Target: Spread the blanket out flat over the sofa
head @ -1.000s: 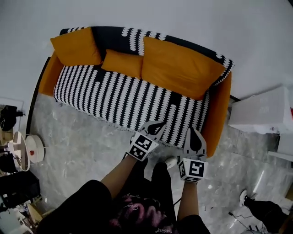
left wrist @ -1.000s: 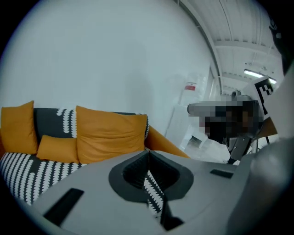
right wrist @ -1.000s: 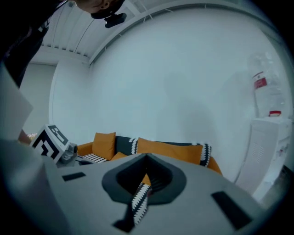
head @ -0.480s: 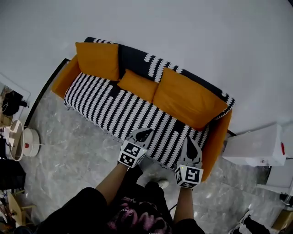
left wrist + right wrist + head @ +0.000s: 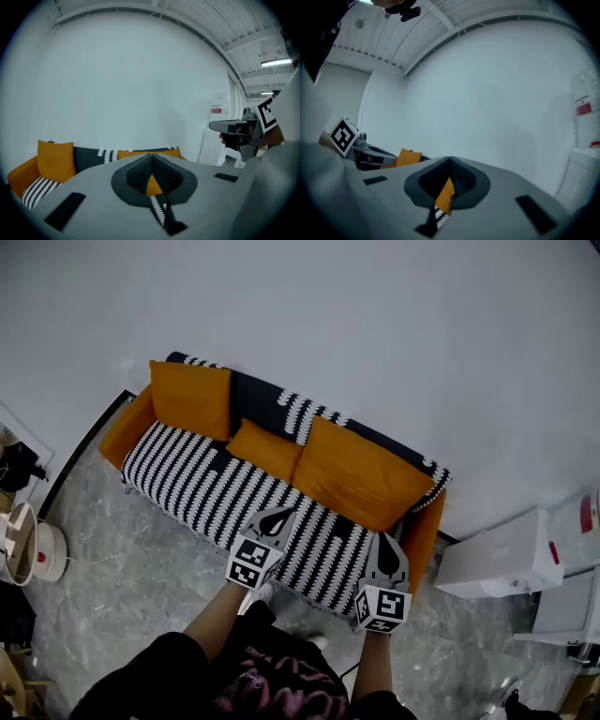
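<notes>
A black-and-white patterned blanket [image 5: 211, 486] lies spread over the seat and backrest of an orange sofa [image 5: 120, 430]. Three orange cushions [image 5: 361, 472] rest on it against the back. My left gripper [image 5: 281, 514] hovers above the blanket's front edge near the middle, shut and holding nothing. My right gripper [image 5: 386, 540] is held over the front right corner beside the sofa's right arm, also shut and empty. In the left gripper view the closed jaws [image 5: 151, 157] point at the sofa, with the blanket [image 5: 37, 191] low at the left. The right gripper view looks over its closed jaws [image 5: 450, 161] at the white wall.
A white box-like unit [image 5: 492, 554] stands on the floor right of the sofa. A round white stand [image 5: 33, 547] and dark clutter sit at the far left. Grey marble floor [image 5: 141, 568] runs in front of the sofa, and a white wall rises behind it.
The sofa has slid up and shrunk in the head view as the person drew back. Both grippers stayed shut and rose slightly near the blanket's front edge.
</notes>
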Available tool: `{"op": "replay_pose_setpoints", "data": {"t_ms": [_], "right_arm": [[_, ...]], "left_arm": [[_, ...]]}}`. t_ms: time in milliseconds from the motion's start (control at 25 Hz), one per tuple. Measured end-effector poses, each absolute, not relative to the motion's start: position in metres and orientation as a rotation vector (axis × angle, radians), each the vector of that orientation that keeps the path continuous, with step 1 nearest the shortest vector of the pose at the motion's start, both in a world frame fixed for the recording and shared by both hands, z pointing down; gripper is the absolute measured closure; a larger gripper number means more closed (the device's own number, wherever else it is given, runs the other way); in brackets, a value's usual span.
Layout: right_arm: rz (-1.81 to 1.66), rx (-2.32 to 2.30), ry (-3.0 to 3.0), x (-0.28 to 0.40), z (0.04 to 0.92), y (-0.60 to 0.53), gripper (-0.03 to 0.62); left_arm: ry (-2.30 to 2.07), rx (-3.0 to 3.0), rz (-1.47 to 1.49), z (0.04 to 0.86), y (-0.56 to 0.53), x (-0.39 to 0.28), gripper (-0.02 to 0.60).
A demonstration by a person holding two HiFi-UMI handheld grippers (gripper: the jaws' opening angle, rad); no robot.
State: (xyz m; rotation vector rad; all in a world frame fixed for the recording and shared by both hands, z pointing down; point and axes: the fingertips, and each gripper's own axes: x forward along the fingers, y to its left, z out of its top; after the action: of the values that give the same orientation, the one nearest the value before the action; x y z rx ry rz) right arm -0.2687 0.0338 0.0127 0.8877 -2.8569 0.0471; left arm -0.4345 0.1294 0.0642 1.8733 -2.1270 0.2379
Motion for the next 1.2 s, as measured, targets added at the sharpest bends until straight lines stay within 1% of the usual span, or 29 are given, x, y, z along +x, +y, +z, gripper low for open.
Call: {"op": "replay_pose_setpoints", "data": {"t_ms": [320, 600, 1200], "right_arm": [[-0.054, 0.906, -2.885, -0.254, -0.030, 0.033, 0.574], [-0.071, 0.985, -2.911, -0.229, -0.053, 0.019, 0.574], [-0.094, 1.035, -2.922, -0.221, -0.065, 0.024, 0.574]], "left_arm": [[-2.190, 1.967, 0.231, 0.001, 0.111, -0.422, 0.570], [-2.245, 2.005, 0.219, -0.033, 0.103, -0.416, 0.569], [-2.245, 2.038, 0.195, -0.047, 0.101, -0.406, 0.571]]}}
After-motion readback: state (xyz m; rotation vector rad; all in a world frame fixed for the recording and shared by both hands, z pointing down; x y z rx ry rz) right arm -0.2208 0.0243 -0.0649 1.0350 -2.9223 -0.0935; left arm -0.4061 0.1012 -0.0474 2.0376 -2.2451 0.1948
